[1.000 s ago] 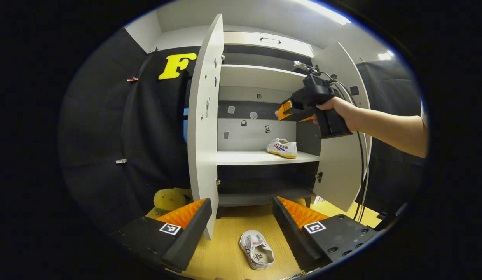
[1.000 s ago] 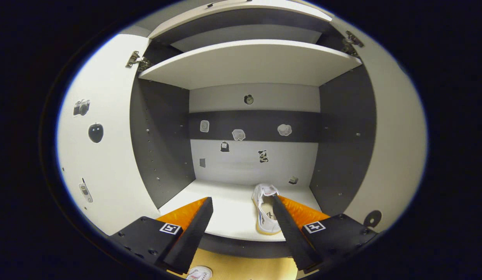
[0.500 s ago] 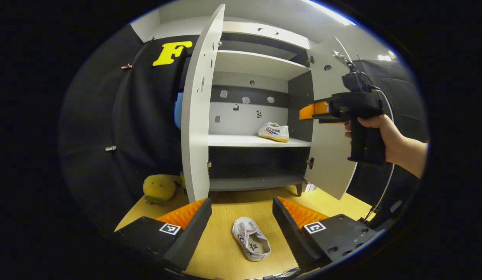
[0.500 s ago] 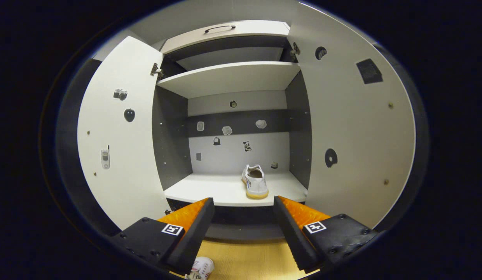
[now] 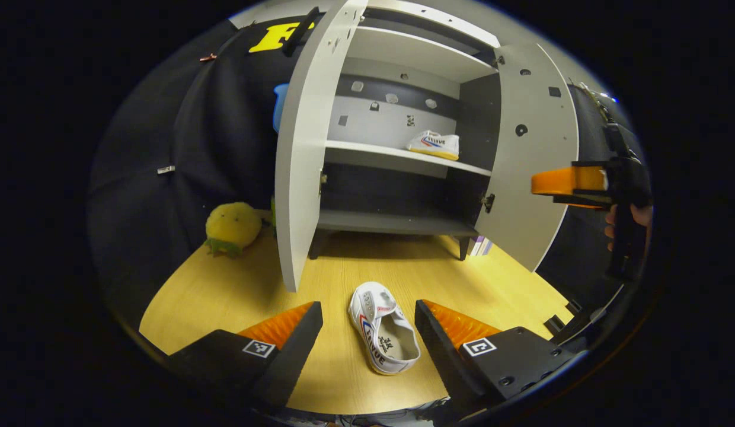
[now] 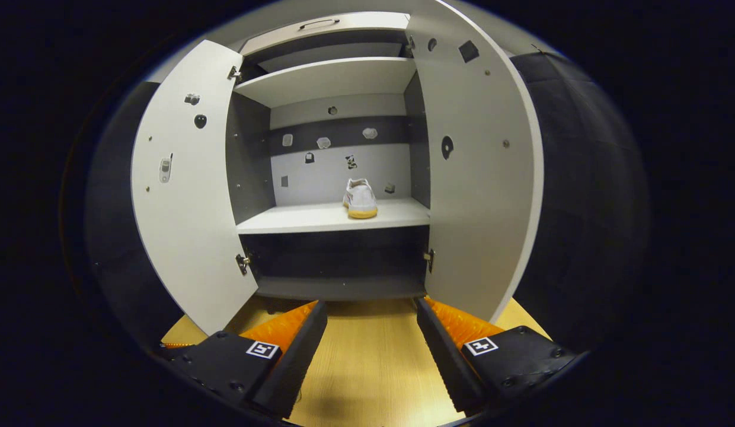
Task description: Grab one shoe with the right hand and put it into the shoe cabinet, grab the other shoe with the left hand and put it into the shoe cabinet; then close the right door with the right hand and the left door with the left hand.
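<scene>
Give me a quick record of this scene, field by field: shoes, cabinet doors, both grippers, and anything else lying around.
shoe in cabinet: on the middle shelf, right side
shoe on floor: on its side, between the open fingers of the left gripper, untouched
left door: open
right door: open
right gripper: open, empty, facing the cabinet
task stage: one shoe stored, one left, doors not yet closed
other: yellow plush toy on the floor left of the cabinet
</scene>
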